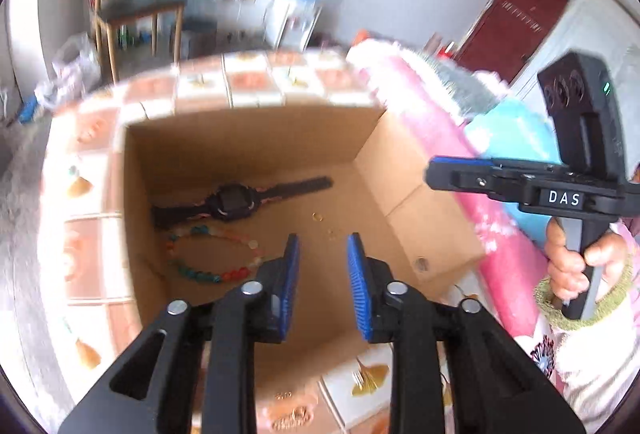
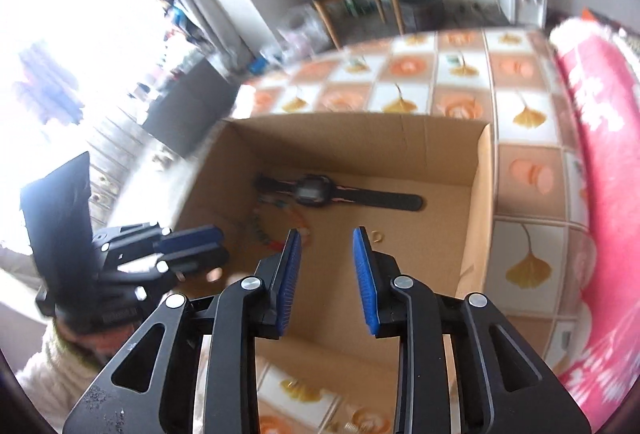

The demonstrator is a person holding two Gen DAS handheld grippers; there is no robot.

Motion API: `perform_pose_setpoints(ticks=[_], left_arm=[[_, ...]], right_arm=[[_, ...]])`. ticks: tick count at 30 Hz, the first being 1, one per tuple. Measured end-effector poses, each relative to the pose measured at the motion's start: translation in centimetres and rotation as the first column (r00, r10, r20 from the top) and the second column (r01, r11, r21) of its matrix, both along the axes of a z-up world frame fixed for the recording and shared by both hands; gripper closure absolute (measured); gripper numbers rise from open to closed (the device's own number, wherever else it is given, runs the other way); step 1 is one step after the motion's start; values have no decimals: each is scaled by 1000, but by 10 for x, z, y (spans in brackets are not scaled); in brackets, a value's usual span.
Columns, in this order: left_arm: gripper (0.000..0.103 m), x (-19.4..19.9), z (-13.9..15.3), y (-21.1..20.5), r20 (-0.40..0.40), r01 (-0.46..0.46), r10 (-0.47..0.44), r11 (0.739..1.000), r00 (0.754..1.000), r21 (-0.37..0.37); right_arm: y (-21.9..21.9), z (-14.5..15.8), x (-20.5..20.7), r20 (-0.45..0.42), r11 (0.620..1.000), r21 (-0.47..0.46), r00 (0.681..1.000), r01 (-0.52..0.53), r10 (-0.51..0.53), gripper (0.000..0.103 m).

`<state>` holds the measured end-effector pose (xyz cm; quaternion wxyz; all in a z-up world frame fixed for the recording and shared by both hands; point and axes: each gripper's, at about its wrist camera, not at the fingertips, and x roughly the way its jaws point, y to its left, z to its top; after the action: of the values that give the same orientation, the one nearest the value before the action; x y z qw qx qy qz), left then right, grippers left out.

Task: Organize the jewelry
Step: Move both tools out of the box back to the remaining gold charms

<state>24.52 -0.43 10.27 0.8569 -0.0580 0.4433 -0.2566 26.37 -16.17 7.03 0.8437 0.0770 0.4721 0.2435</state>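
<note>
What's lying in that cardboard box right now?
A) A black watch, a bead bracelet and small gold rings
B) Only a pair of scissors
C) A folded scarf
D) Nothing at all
A: the black watch, the bead bracelet and a small gold ring lie on the floor of the cardboard box.

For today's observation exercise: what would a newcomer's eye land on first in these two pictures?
The open cardboard box on the tiled tabletop, with a black watch lying across its floor and a colourful bead bracelet just in front. Then the two empty blue-padded grippers, left and right, poised above it.
</note>
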Motion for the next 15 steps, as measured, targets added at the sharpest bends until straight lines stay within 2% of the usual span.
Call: perform_pose_setpoints(ticks=[4, 7, 11, 15], left_arm=[[62, -66, 28, 34, 158, -37, 36, 999, 987, 2], [57, -102, 25, 48, 197, -77, 78, 997, 977, -13], [54, -137, -7, 57, 180, -125, 120, 992, 976, 16], [54, -151, -47, 46, 125, -144, 135, 987, 983, 69]], right_arm=[[-9, 16, -59, 77, 997, 61, 996, -40, 35, 69], [-15, 12, -99, 85, 994, 101, 996, -48, 39, 69], [-22, -16, -133, 43, 993, 119, 999, 16, -21, 68], [-18, -54, -149, -30, 991, 105, 996, 84, -81, 67]])
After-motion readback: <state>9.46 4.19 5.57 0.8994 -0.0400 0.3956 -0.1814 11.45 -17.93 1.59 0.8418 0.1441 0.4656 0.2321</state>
